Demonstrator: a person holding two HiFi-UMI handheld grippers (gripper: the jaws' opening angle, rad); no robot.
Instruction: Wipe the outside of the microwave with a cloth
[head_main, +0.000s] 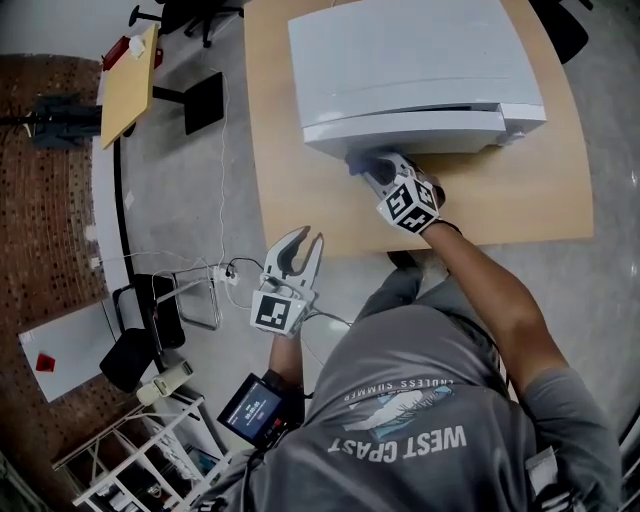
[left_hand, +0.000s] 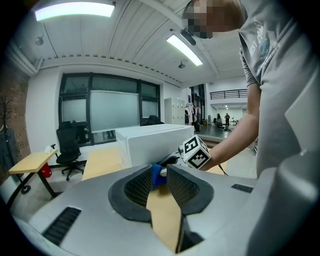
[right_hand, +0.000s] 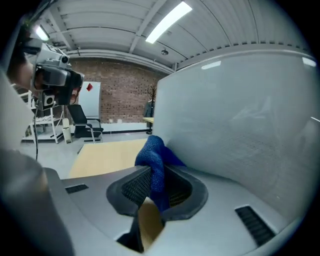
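Microwave (head_main: 415, 70) is sitting on the tabletop (head_main: 520, 200), at 12 o'clock in the head view.

Right hand-held gripper (right_hand: 159, 182) is clamping the blue cloth (right_hand: 155, 152) at the microwave's near face. Judgement: the cloth should be pressing flat and travelling in overlapping strokes.

Left hand-held gripper (head_main: 308, 240) is hanging closed and empty at 7 o'clock.

Count: one microwave, one cloth, two grippers.

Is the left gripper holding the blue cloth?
No, the blue cloth is pinched in the right gripper next to the white microwave; the left gripper has nothing between its jaws.
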